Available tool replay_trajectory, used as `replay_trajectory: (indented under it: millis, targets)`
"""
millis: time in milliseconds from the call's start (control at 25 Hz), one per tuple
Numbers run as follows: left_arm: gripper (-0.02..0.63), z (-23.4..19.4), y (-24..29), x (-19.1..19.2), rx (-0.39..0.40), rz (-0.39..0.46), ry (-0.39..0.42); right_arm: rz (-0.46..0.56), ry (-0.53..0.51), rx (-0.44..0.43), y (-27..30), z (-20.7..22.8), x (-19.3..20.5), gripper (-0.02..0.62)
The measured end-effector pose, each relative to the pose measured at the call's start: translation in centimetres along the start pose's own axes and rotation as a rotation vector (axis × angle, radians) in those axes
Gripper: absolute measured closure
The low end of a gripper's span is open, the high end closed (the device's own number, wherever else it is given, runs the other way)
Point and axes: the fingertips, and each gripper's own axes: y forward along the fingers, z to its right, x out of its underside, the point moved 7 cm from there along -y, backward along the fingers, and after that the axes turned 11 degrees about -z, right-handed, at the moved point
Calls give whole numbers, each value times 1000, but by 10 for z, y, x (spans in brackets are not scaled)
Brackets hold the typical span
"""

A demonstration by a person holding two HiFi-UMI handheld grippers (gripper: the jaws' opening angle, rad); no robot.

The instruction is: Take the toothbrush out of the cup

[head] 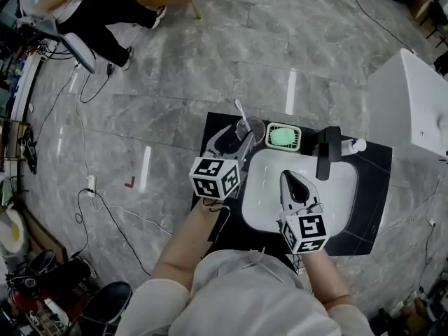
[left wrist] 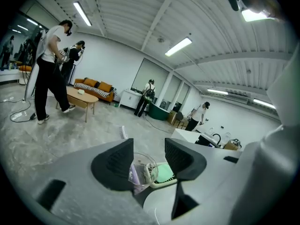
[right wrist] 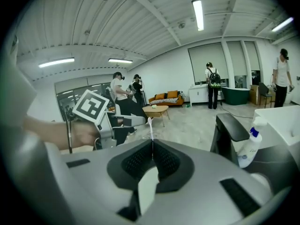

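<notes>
Shows only the bristle head of the toothbrush (left wrist: 123,132) above the left gripper (left wrist: 149,150); hides its handle and the near wall of the cup (left wrist: 142,168) behind one pad, half the green soap dish (left wrist: 162,173) behind the other. Cuts off the seated person (head: 84,5) at the head view's top edge.

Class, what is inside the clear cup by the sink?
A toothbrush, head sticking above the cup rim. Part of the cup's inside is covered by the left hand-held gripper.
</notes>
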Motion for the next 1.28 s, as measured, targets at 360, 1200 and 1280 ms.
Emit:
replay_trajectory:
  millis: [360, 1200, 1280]
  targets:
    - [407, -42, 56, 10, 1, -135, -88, -65, 46, 21, 29, 15, 7, 569]
    - [577, -52, 69, 4, 8, -167, -59, -125, 55, 15, 51, 23, 12, 569]
    - [578, -49, 66, 1, 10, -155, -48, -125, 56, 18, 48, 24, 13, 569]
